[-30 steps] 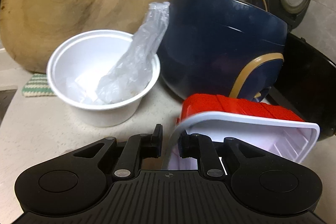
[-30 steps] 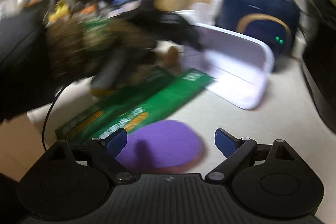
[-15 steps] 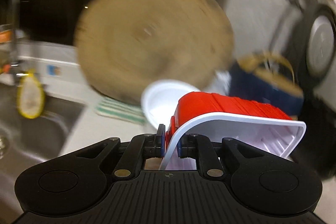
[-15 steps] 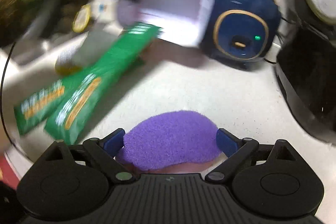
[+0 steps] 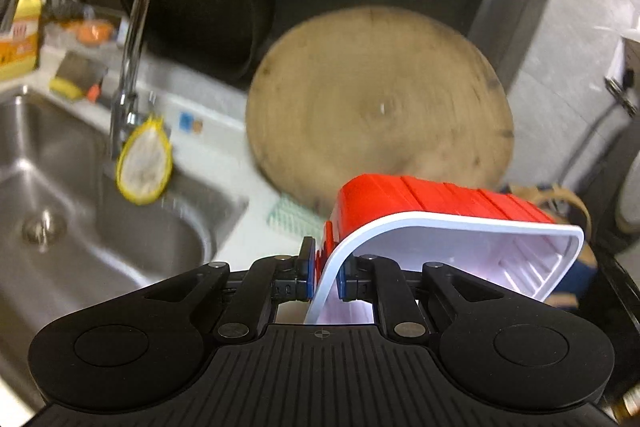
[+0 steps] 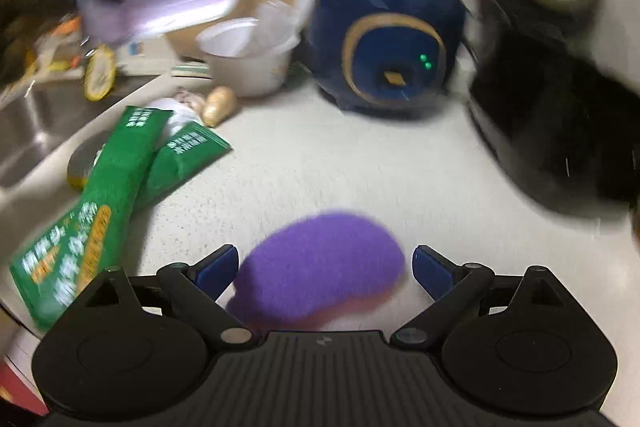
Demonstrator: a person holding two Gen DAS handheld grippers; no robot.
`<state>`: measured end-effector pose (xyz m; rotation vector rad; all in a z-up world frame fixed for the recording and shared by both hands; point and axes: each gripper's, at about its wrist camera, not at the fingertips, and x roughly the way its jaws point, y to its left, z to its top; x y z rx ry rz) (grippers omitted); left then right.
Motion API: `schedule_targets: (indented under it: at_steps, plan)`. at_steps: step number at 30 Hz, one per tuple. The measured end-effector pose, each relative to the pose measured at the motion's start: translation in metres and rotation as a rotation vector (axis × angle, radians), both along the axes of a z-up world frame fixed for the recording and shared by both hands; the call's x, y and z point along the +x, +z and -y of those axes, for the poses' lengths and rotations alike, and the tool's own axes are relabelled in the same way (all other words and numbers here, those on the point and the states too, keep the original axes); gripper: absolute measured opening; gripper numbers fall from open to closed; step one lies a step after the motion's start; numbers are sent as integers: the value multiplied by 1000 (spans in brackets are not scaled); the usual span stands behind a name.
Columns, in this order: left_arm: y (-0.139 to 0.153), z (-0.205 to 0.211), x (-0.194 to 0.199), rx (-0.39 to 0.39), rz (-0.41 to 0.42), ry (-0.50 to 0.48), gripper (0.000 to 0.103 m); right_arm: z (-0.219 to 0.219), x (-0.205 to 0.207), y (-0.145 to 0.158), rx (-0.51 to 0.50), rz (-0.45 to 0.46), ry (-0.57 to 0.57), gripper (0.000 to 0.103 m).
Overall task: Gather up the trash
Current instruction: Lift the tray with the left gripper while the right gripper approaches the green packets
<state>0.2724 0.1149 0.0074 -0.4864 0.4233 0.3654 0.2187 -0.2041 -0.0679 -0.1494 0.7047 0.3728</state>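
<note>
Left gripper is clamping the rim of the red-and-white rectangular plastic food tray, carrying it above the counter with its long axis running rightward. Right gripper is hanging open around the purple oval sponge, so it's nearer the green packets.

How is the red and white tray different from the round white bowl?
The red and white tray is rectangular, while the round white bowl is round. The tray is lifted, tipped on its side, pinched by the left gripper; the bowl stands upright on the counter. The tray looks empty; the bowl holds crumpled clear plastic. Both are white inside.
</note>
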Motion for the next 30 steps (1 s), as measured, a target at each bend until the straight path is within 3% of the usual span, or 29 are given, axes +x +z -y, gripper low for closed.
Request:
schedule_targets:
  at_steps: [5, 10, 12, 18, 22, 25, 26, 29, 30]
  plan:
    - [-23, 1, -54, -37, -18, 61, 14, -22, 4, -16, 6, -42, 62, 94]
    - [-50, -4, -90, -136, -64, 145, 14, -57, 29, -20, 9, -24, 148, 94]
    - [-58, 2, -100, -129, -62, 142, 14, -73, 43, -23, -4, -17, 178, 94]
    - [-79, 18, -91, -232, -124, 134, 10, -67, 71, -15, 27, -43, 195, 94]
    - [-72, 20, -77, -236, -92, 118, 12, -37, 65, 5, 73, -29, 208, 94]
    - [-61, 13, -72, -208, -78, 131, 12, -37, 52, 21, 127, -53, 296, 93]
    - [-57, 10, -74, -195, -67, 140, 11, -41, 47, 26, 145, -61, 333, 91]
    - [-49, -3, -88, -191, -42, 183, 11, -65, 36, 29, 205, -141, 422, 67]
    - [-47, -9, -96, -198, -33, 202, 11, -76, 34, 26, 217, -176, 448, 64]
